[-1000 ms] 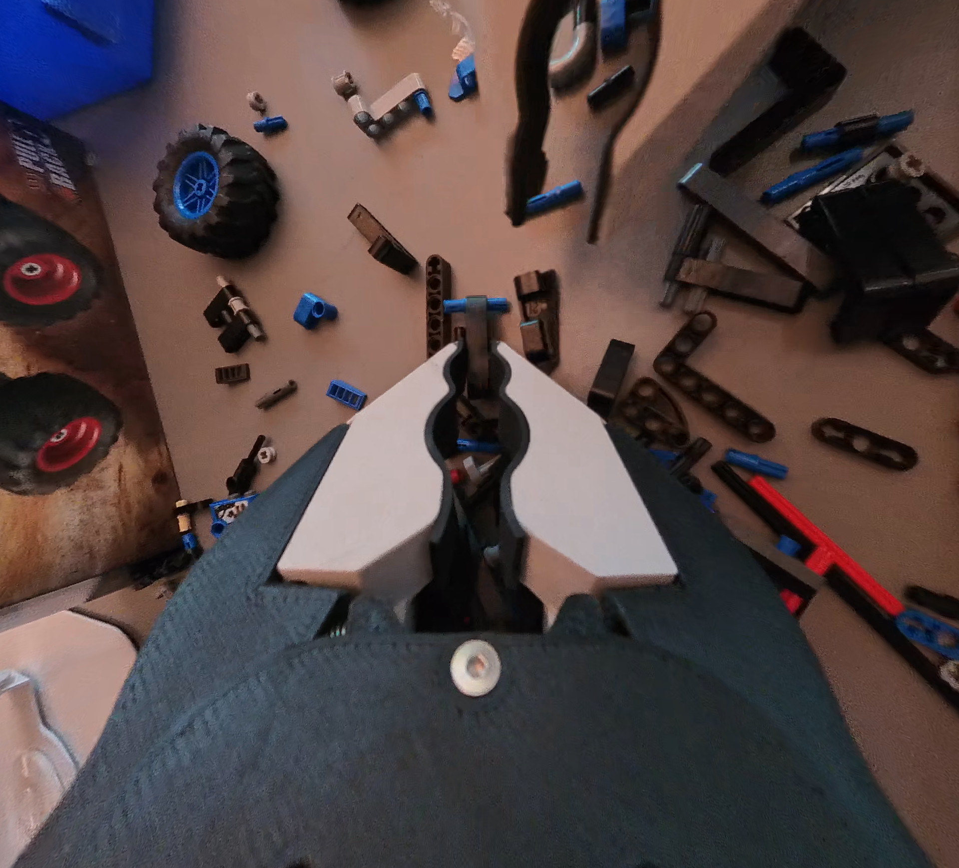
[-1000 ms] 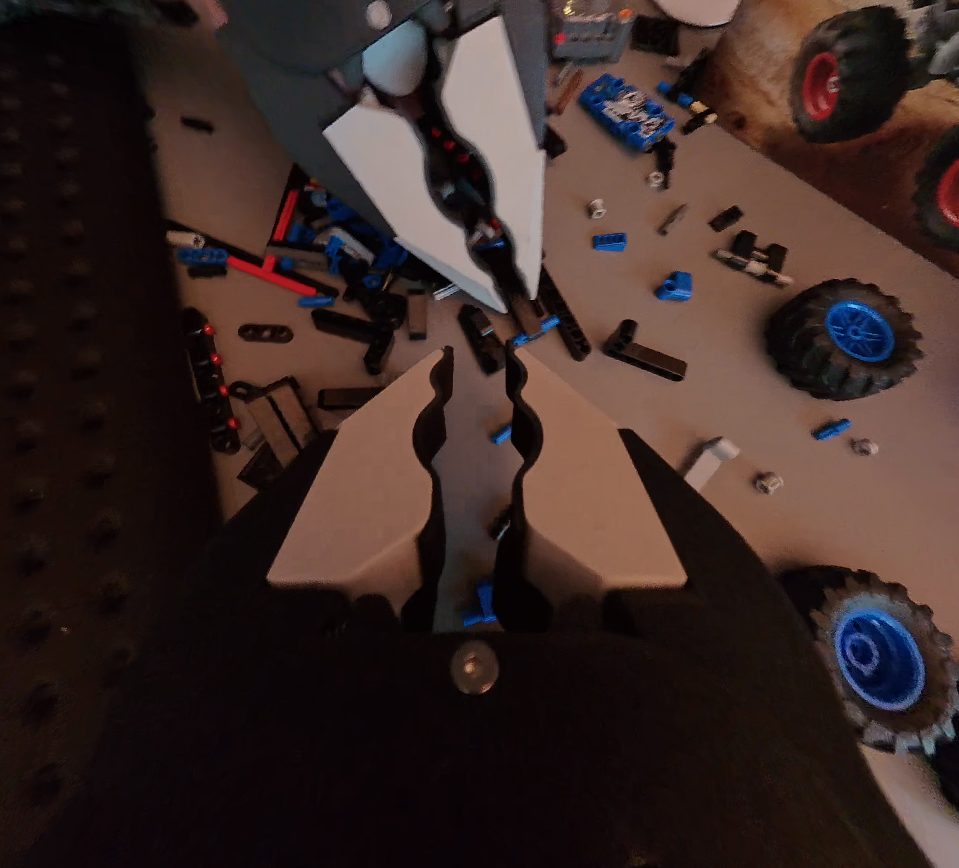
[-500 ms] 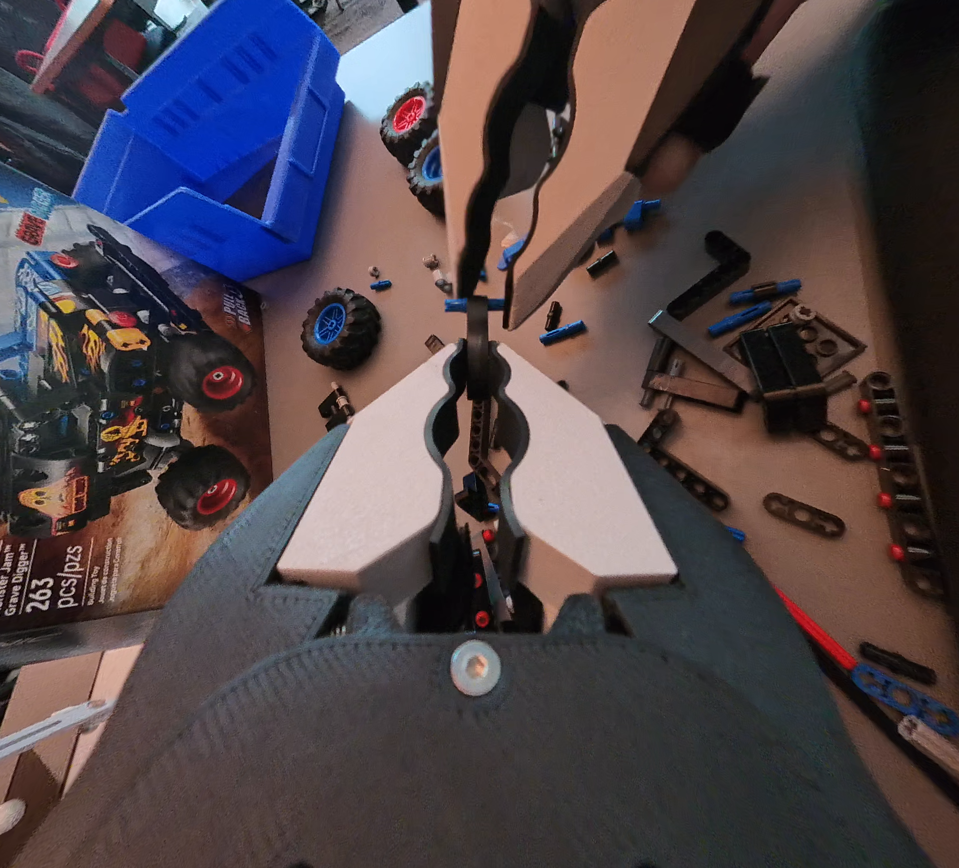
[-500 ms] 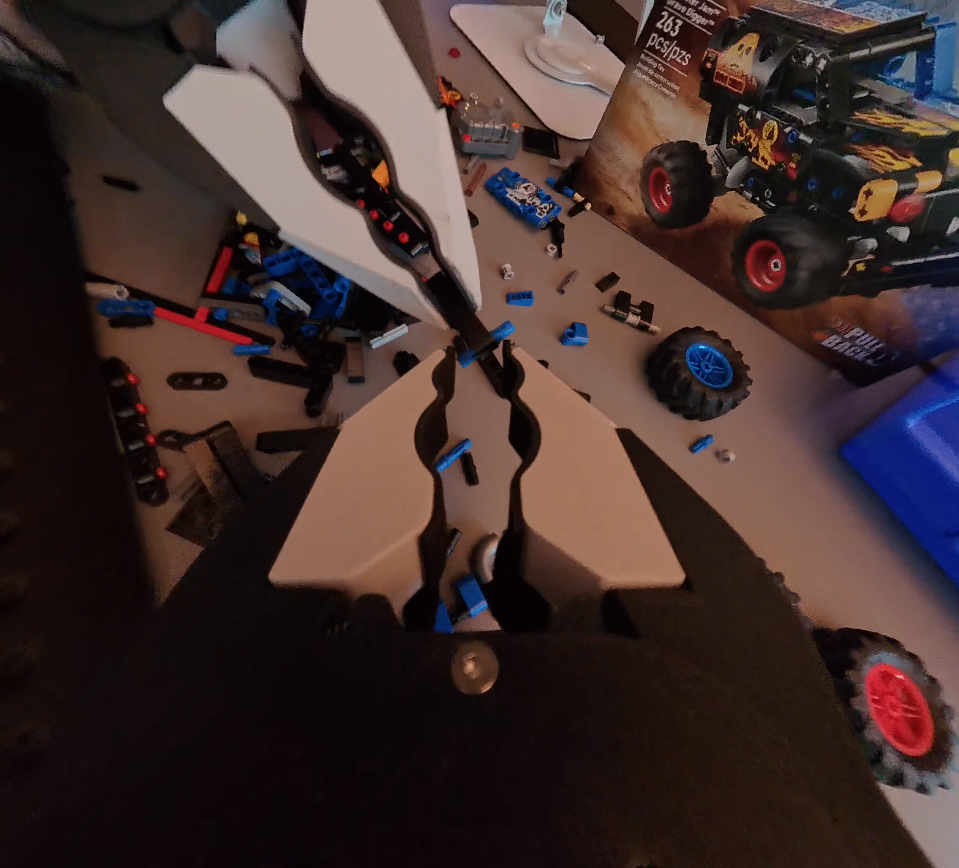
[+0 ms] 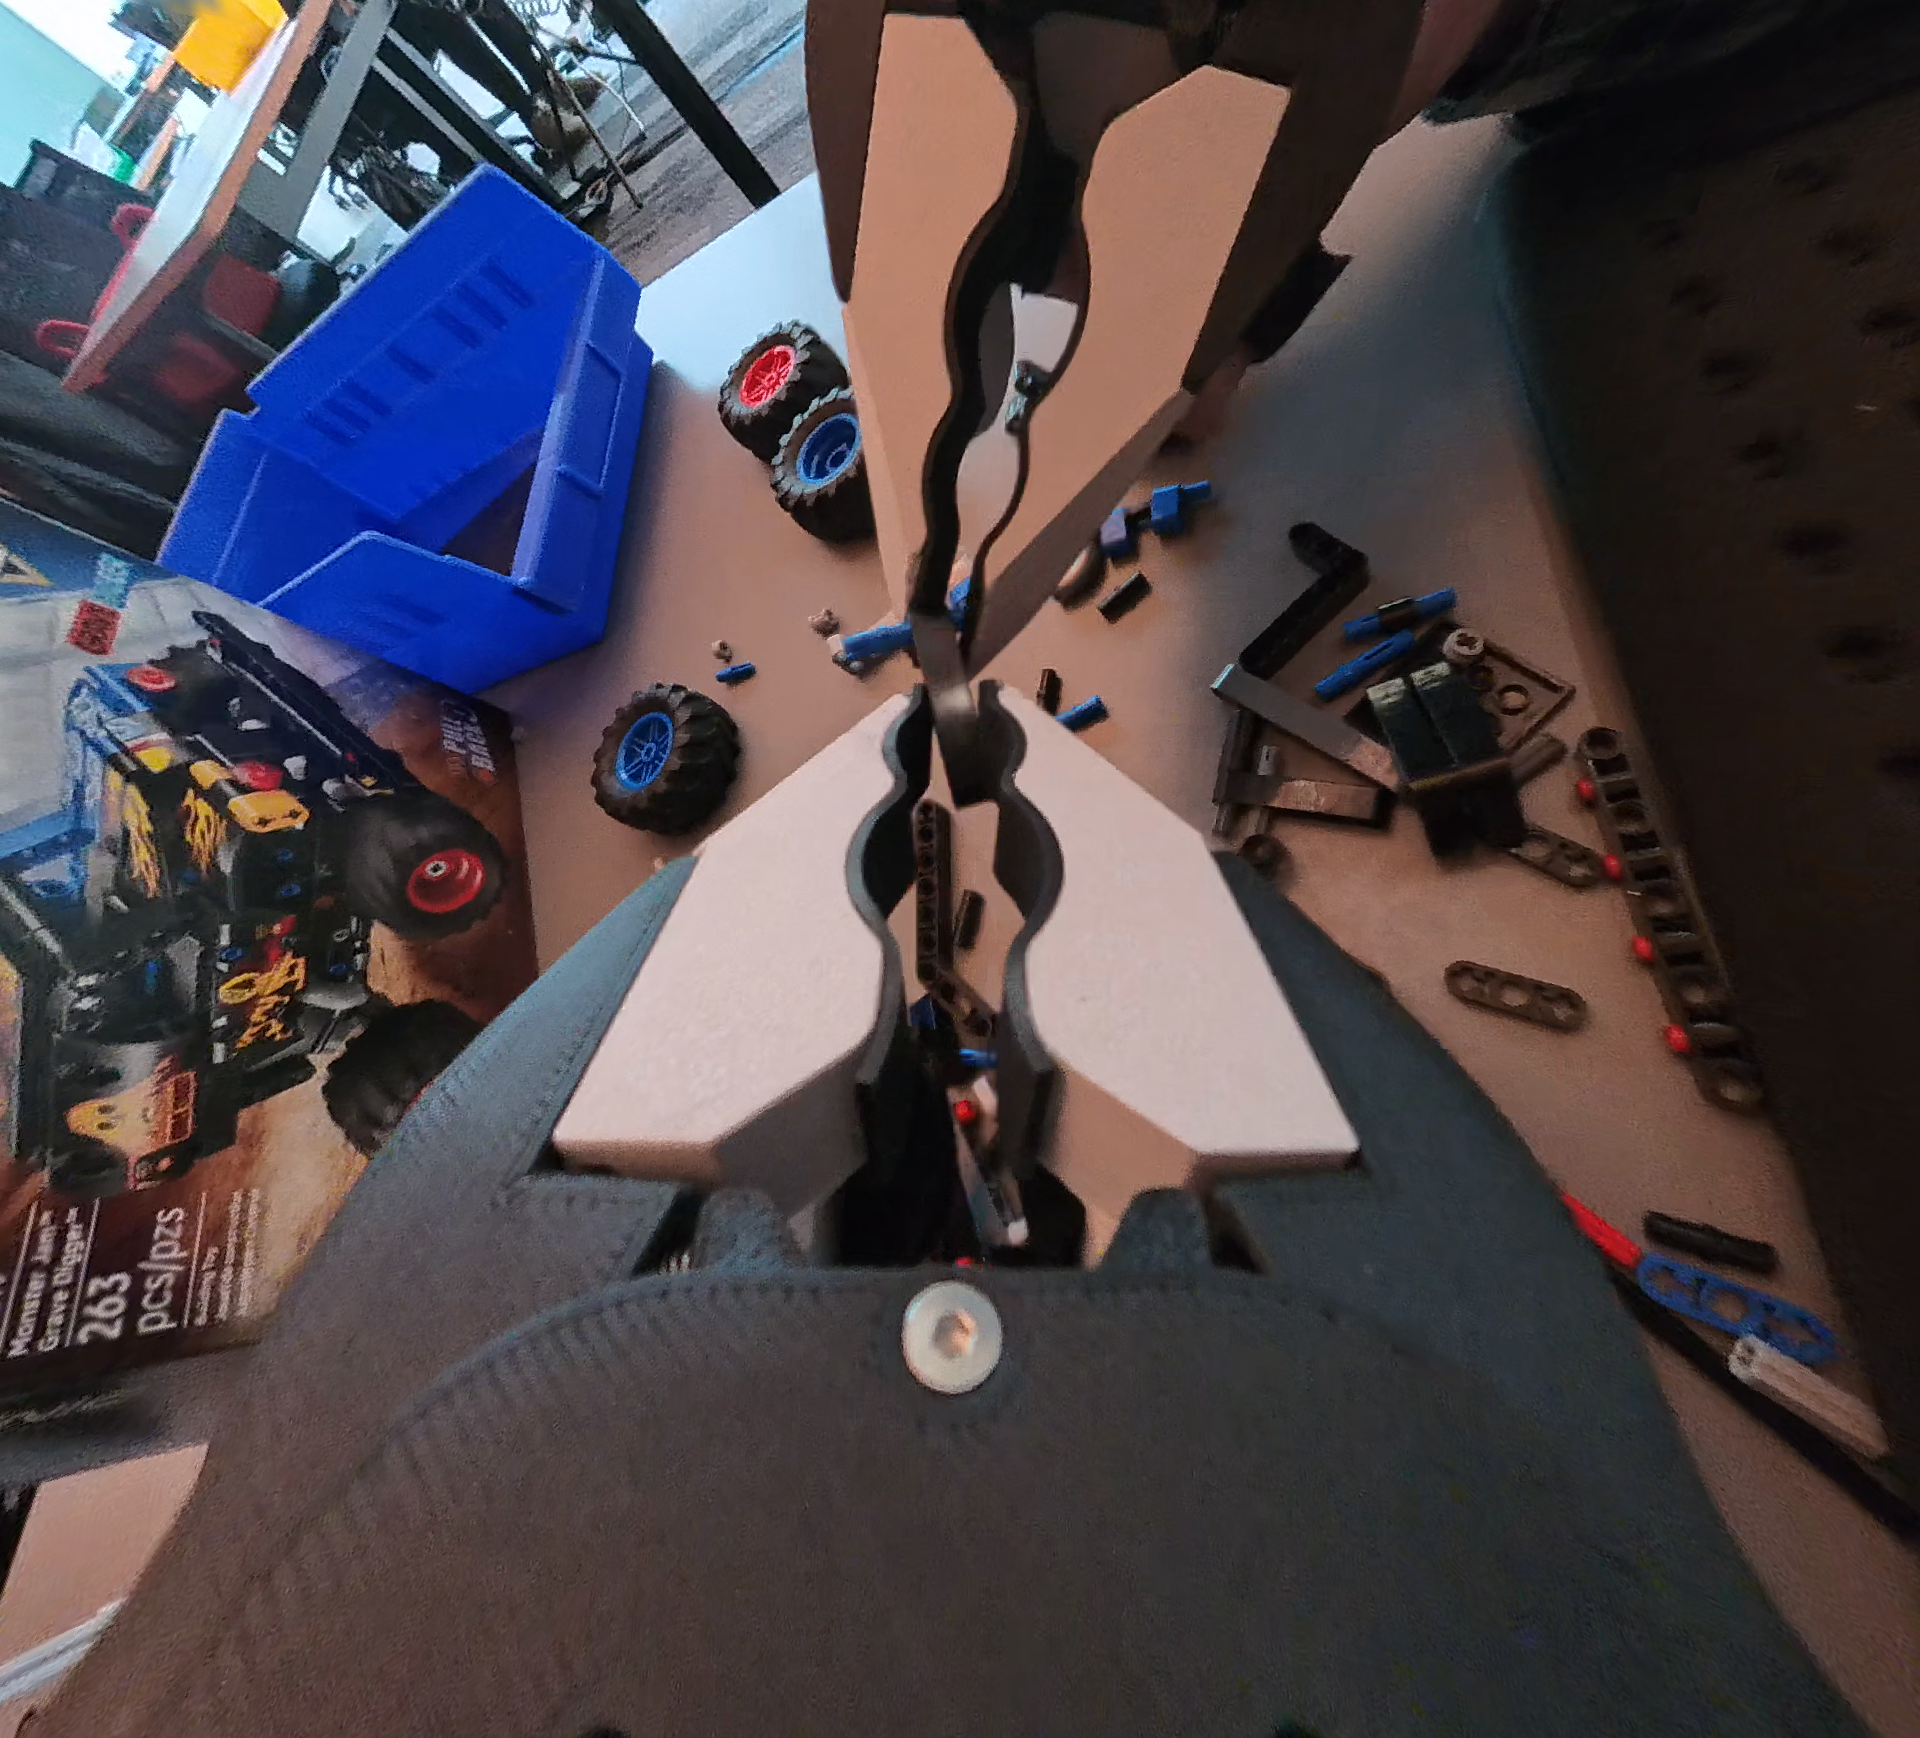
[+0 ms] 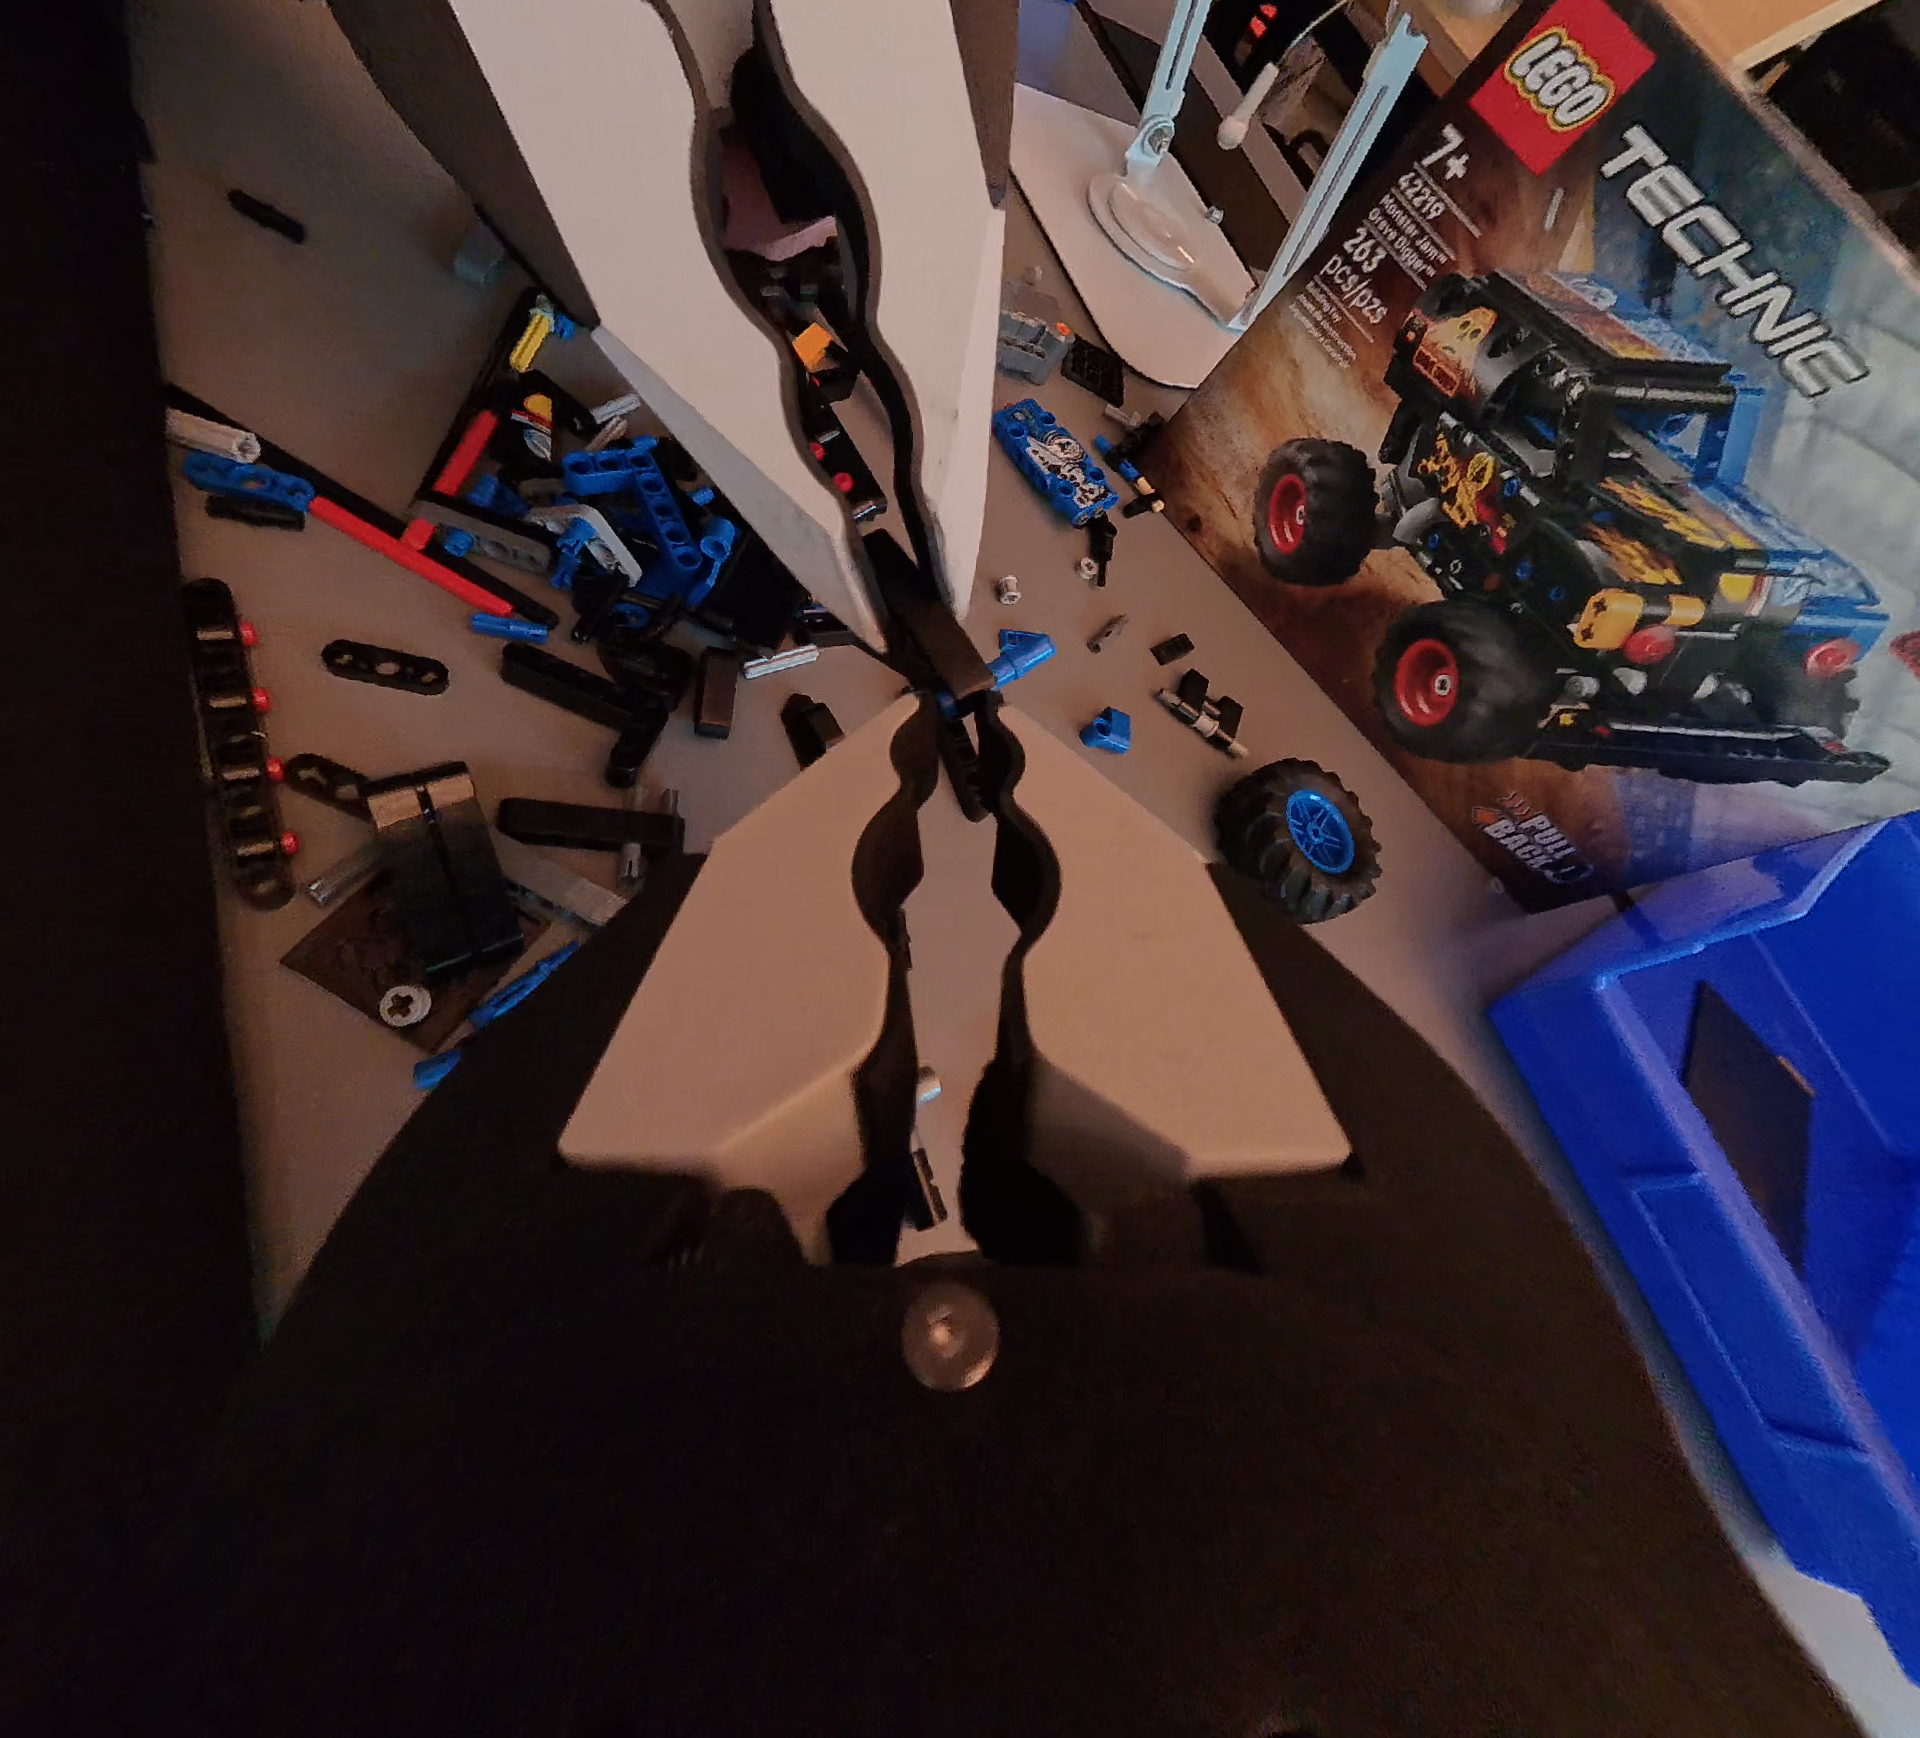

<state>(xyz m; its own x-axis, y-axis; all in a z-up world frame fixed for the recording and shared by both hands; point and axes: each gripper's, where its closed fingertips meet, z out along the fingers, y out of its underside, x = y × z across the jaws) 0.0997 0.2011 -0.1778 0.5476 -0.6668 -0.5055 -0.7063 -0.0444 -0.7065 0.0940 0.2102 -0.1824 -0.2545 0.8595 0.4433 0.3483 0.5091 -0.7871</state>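
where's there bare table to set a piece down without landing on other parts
Bare table lies between the blue-hubbed wheel, the toy box and the blue bin. In the left wrist view, a strip beyond the black L-beam is free too. It is crowded in the parts pile beside the left tongs.

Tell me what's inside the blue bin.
Nothing visible. Both wrist views show only part of the blue bin: its front opening looks dark and empty, but the walls hide its floor and back.
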